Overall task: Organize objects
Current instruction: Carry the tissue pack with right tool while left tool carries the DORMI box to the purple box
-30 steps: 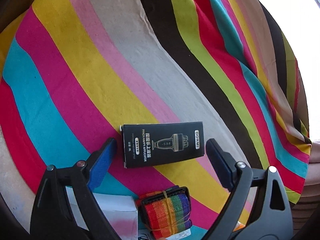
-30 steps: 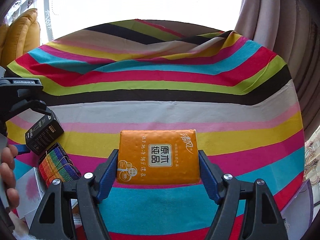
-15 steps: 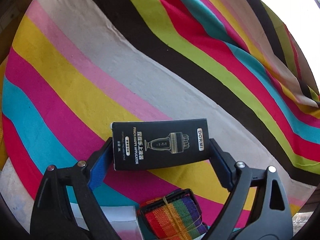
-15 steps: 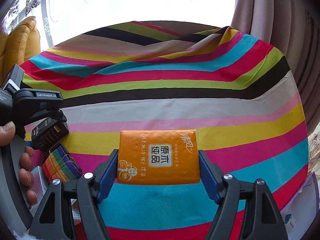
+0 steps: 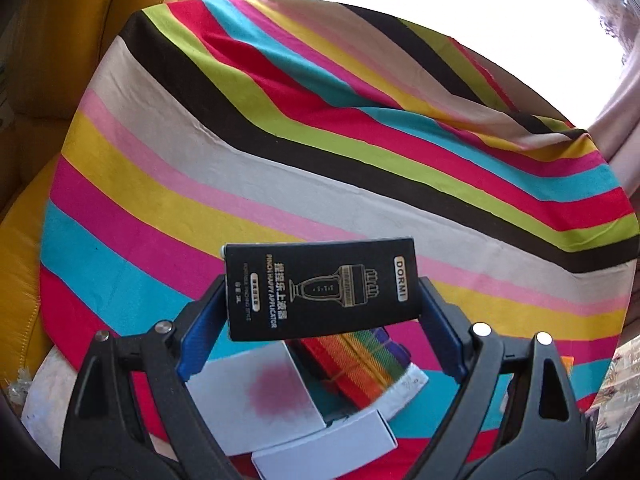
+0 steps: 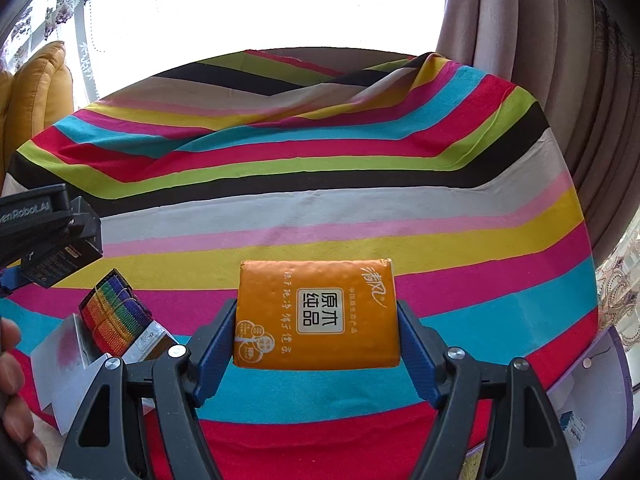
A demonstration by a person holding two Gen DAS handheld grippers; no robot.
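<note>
My left gripper (image 5: 320, 300) is shut on a black box (image 5: 320, 288) with gold print and holds it lifted above the striped cloth (image 5: 280, 160). The box also shows at the left edge of the right wrist view (image 6: 60, 260). My right gripper (image 6: 316, 316) is shut on an orange tissue pack (image 6: 316, 312) and holds it above the cloth. A rolled rainbow strap (image 5: 360, 364) lies on white boxes below the black box; it also shows in the right wrist view (image 6: 112, 316).
White boxes (image 5: 256, 396) lie at the cloth's near edge under the left gripper. A yellow leather sofa (image 5: 60, 40) stands at the left. Curtains (image 6: 520, 60) hang at the right. A bright window is behind the table.
The left gripper closed on the black box, lifted it off the cloth and swung to face further across the table. The right gripper kept hold of the orange pack, almost still.
</note>
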